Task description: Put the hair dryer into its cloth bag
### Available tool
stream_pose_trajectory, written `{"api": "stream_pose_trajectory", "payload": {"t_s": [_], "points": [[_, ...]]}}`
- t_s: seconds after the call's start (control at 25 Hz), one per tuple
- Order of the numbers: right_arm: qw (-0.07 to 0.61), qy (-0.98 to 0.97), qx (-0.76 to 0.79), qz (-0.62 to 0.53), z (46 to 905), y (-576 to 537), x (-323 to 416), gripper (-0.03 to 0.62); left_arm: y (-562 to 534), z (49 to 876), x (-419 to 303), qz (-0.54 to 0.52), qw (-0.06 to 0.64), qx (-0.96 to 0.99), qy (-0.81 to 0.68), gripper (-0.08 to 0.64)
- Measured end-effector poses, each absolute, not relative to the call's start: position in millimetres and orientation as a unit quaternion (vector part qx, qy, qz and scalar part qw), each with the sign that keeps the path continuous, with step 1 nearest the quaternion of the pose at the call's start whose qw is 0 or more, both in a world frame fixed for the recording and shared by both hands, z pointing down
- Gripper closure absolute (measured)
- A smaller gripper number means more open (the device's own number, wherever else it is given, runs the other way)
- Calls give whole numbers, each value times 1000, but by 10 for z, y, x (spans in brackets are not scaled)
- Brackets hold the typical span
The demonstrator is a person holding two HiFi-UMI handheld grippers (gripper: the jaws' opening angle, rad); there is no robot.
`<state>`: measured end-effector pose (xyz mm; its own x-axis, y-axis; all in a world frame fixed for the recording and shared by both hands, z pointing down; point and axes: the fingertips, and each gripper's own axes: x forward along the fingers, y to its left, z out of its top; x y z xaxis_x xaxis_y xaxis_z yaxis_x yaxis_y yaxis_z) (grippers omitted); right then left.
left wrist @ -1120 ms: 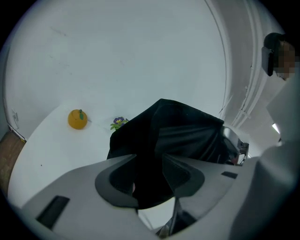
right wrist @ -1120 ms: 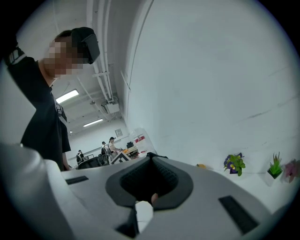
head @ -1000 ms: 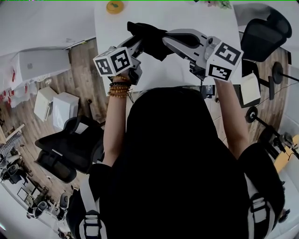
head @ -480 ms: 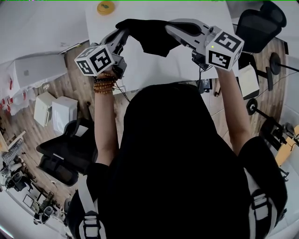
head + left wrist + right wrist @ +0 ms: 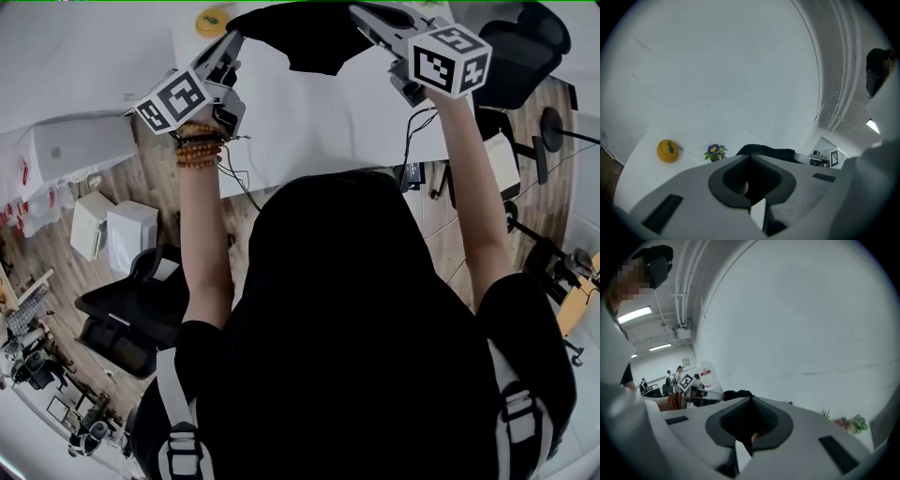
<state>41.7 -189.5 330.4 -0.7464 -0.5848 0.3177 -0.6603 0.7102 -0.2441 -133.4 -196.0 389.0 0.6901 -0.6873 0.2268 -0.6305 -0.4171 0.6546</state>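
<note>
The black cloth bag [image 5: 302, 34] hangs stretched between my two grippers above the white table [image 5: 328, 122]. My left gripper [image 5: 236, 39] is shut on the bag's left edge, and my right gripper [image 5: 362, 12] is shut on its right edge. In the left gripper view the jaws of the left gripper [image 5: 750, 157] are pressed together with dark cloth between them, and the bag [image 5: 767, 151] runs on beyond. The right gripper view shows the right gripper [image 5: 751, 398] likewise closed on the bag [image 5: 736, 393]. No hair dryer shows in any view.
A yellow round object [image 5: 214, 17] and a small potted flower [image 5: 715, 152] stand at the table's far side. A cable [image 5: 412, 127] hangs off the near right edge. Black office chairs stand at the right [image 5: 525, 56] and lower left [image 5: 131, 309].
Both grippers have moved away from me and apart, carrying the bag with them. The bag was bunched between them and is now spread wide.
</note>
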Motion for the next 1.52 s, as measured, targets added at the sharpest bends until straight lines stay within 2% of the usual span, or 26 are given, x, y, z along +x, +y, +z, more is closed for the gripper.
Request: {"api": "stream_pose_trajectory", "payload": {"t_s": [0.16,0.48,0.68,1.08,1.2,1.32,1.52], "points": [[149,-901,371,172,3489,-2236,513,555,-2260,3825,-1321,-32,373,836,-401,532],[138,-877,412,204,3721,-2487,746,555,-2526,3567,-1267,-9,320,854,-410,532],[175,-875,395,217,4147,-2173,782,555,-2172,3942,-1254,-3,338,852,-399,532],[223,-905,291,217,4415,-1052,627,554,-876,4533,-1474,27,389,848,-359,532],[230,-907,254,244,4607,-699,534,555,-511,4823,-1513,76,412,846,-331,531],[249,-901,222,278,4866,-404,523,554,-111,5260,-1421,196,404,848,-280,531],[347,-876,179,282,5453,67,614,554,379,5886,-1292,308,407,833,-213,531]]}}
